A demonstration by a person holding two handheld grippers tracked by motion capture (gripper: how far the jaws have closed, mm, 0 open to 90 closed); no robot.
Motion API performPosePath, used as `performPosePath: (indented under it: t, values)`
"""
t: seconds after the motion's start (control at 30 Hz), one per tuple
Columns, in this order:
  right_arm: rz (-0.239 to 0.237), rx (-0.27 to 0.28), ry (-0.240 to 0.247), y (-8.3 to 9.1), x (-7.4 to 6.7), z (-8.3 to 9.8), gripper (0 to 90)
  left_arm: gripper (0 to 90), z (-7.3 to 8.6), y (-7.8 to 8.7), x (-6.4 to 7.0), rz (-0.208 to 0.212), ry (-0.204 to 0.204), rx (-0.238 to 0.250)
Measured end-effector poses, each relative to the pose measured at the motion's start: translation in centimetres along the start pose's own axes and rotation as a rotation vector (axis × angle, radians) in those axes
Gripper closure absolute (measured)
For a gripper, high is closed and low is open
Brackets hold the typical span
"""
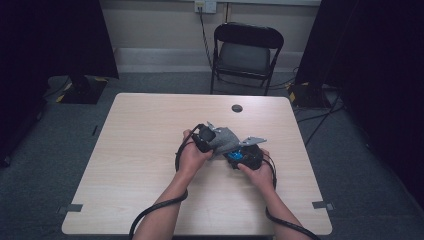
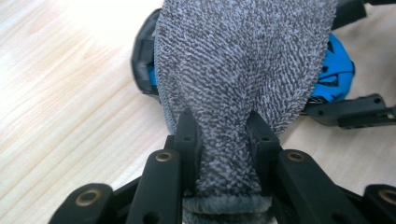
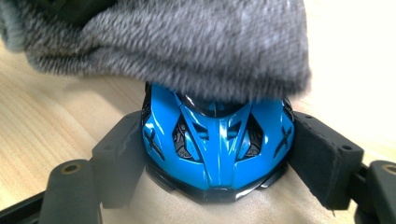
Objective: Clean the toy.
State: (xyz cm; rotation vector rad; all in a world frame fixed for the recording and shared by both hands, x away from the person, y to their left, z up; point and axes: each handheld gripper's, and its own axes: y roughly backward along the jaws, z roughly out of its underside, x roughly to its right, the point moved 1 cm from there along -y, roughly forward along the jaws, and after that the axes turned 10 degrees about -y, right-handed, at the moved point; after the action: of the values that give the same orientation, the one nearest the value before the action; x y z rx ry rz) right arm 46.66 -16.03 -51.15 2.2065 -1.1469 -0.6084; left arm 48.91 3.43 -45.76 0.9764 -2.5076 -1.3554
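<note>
A blue and black toy car sits between the pads of my right gripper, which is shut on its sides just above the wooden table. A grey terry cloth is pinched in my left gripper, which is shut on it. The cloth drapes over the far part of the car and hides it. In the high view both grippers meet at the table's middle, the left gripper at the left and the right gripper beside it, with the cloth between them.
A black folding chair stands behind the table's far edge. A round cable hole lies near that edge. Tape marks sit at the near corners. Cables trail from both grippers toward the near edge.
</note>
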Motion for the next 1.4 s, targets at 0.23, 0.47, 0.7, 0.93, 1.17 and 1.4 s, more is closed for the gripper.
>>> performPosePath:
  t: [0.23, 0.47, 0.7, 0.93, 1.17, 1.4]
  values:
    - [0.000, 0.000, 0.000, 0.0, 0.0, 0.0, 23.7, 71.0, -0.5, 0.0, -0.9, -0.031, 0.011, 0.002]
    - [-0.001, 0.001, -0.001, 0.0, 0.0, 0.0, 23.8, 70.9, -0.8, 0.1, -1.6, -0.060, 0.010, -0.014]
    - [-0.001, 0.000, -0.001, 0.0, 0.0, 0.0, 23.8, 70.9, -0.2, 0.1, -2.6, -0.077, 0.046, -0.025]
    - [-0.001, 0.001, -0.002, 0.0, 0.0, 0.0, 23.8, 70.9, 1.0, 0.1, -3.7, -0.089, 0.083, -0.047]
    - [-0.001, 0.001, -0.002, 0.0, 0.0, 0.0, 23.8, 71.0, 1.9, 0.3, -4.5, -0.105, 0.117, -0.065]
    - [-0.001, 0.001, -0.002, 0.0, 0.0, 0.0, 23.8, 71.0, 3.2, 1.2, -5.6, -0.125, 0.167, -0.064]
